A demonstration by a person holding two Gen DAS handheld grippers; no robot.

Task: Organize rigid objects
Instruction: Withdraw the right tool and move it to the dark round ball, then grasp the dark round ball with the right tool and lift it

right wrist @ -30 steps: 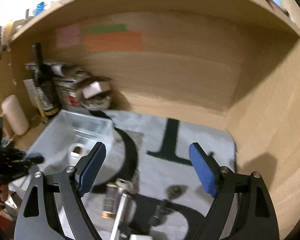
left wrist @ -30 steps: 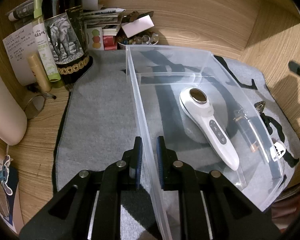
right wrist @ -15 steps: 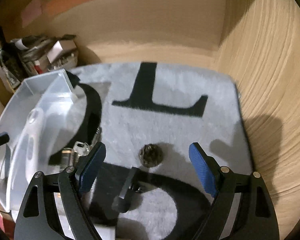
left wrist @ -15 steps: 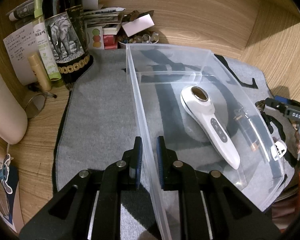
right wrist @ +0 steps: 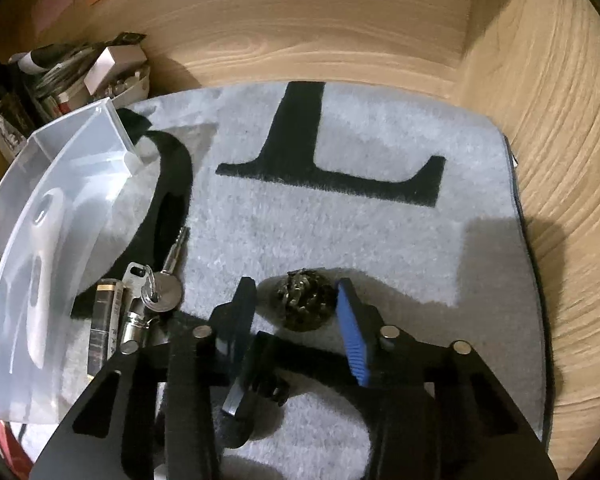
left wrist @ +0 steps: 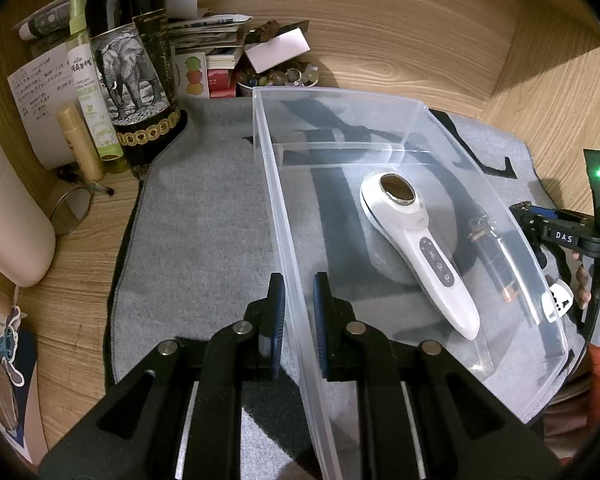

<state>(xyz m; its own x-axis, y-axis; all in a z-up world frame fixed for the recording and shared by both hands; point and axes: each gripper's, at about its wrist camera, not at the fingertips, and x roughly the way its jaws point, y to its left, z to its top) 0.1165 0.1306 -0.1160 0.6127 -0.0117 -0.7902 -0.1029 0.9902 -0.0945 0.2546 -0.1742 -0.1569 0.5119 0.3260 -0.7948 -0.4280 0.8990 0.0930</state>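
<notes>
**Bin steadied, one item in, several still on the mat**

Bin first, from the left wrist view: the left gripper (left wrist: 298, 320) is clamped shut on the near wall of the clear plastic bin (left wrist: 284, 216), one pad on each side of it. Inside lies a white handheld massager (left wrist: 416, 248), apparently the only item stowed so far. At 11 o'clock stand a wine bottle (left wrist: 136, 68) with an elephant label and a heap of papers and boxes (left wrist: 220, 60), clear of the work. At 3 o'clock the right gripper (left wrist: 564, 236) shows beyond the bin's far wall.

From the right wrist view, the right gripper (right wrist: 296, 308) is closing around a dark knobbly ball (right wrist: 306, 300) on the grey mat (right wrist: 340, 220); the ball sits between the pads, contact not certain. At 9 o'clock, beside the bin, a key on a ring (right wrist: 166, 284) and a lighter (right wrist: 104, 328) wait. A black object (right wrist: 256, 376) lies under the fingers and could snag.
</notes>
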